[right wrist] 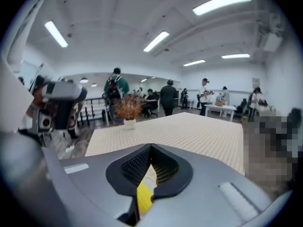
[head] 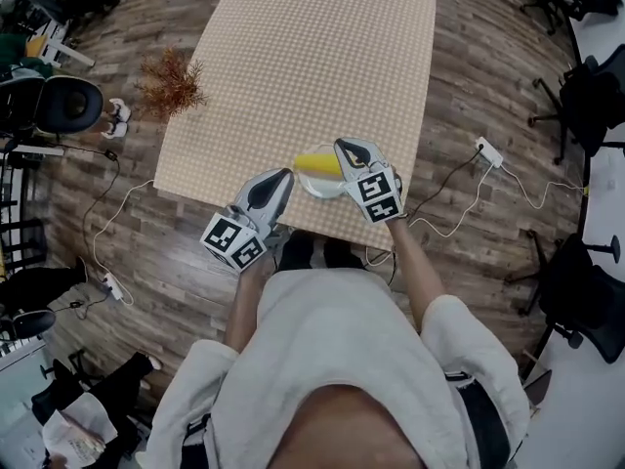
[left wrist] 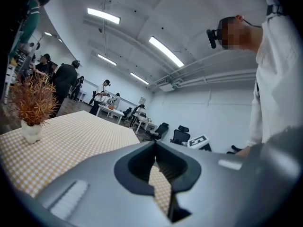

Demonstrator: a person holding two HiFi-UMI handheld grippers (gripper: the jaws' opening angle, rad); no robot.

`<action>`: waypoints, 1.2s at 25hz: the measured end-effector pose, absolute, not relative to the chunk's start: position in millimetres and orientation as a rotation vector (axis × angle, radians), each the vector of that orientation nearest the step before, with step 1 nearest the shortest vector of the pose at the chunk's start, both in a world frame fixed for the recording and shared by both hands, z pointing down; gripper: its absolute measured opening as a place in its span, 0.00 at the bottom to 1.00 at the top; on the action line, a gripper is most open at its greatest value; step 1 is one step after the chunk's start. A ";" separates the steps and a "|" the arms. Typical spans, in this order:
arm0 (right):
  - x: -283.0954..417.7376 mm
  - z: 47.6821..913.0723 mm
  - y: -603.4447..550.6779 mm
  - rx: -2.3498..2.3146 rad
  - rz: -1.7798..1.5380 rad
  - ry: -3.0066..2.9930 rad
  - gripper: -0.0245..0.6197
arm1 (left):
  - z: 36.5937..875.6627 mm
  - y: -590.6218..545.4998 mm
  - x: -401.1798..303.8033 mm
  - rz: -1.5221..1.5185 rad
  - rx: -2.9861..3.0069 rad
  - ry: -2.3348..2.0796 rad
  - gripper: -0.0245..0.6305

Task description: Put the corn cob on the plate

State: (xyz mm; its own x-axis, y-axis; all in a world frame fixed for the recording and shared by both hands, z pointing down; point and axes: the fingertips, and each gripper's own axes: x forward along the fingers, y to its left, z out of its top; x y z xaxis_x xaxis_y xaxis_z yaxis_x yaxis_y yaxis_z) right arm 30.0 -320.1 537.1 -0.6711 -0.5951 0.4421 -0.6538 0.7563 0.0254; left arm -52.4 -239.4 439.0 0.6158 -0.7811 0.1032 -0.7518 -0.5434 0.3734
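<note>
Corn cob [head: 314, 163]: yellow, lying on its side across the far part of the plate [head: 317, 190], one end sticking out past the plate's left rim. The plate is white and sits on the checked table [head: 322, 57], close to the edge nearest the person

Right gripper [head: 344, 147]: above the plate's right side, tips over the cob's right end, and whether it touches the cob cannot be made out from the head view. In the right gripper view the jaws are closed tip to tip. Only a narrow slit is left lower down, and yellow cob shows through it from beyond. Nothing is pinched between the pads

Left gripper [head: 285, 174]: just left of the plate and apart from it, tips aimed toward the cob's left end without reaching it. In the left gripper view the jaws are closed together and empty, with only checked cloth showing through the slit

Dried plant in a white pot [head: 171, 84]: well away from the plate, at the table's left edge, far side

White power strip [head: 488, 151]: on the wood floor, right of the plate and beyond the table edge
</note>
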 end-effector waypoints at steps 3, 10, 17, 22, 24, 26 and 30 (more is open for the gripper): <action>49.5 530.4 -331.4 1.130 0.464 -2.608 0.04 | 437.4 -235.8 -45.0 -0.067 2.471 -1.244 0.05; 90.1 520.8 -327.8 1.337 0.573 -2.624 0.04 | 436.2 -234.9 -20.7 -0.026 2.493 -1.211 0.05; 107.0 504.8 -299.1 1.431 0.445 -2.601 0.04 | 438.3 -222.7 0.3 0.014 2.558 -1.118 0.05; 95.5 503.9 -264.7 1.454 0.433 -2.573 0.04 | 443.9 -195.6 -11.7 -0.006 2.557 -1.092 0.05; 89.7 502.4 -250.4 1.469 0.424 -2.556 0.03 | 442.4 -184.7 -22.0 -0.019 2.568 -1.086 0.05; 80.9 497.3 -233.3 1.482 0.406 -2.545 0.04 | 438.7 -172.4 -34.3 -0.033 2.581 -1.081 0.05; 57.2 489.1 -187.1 1.511 0.363 -2.518 0.03 | 433.2 -136.6 -59.7 -0.064 2.612 -1.059 0.05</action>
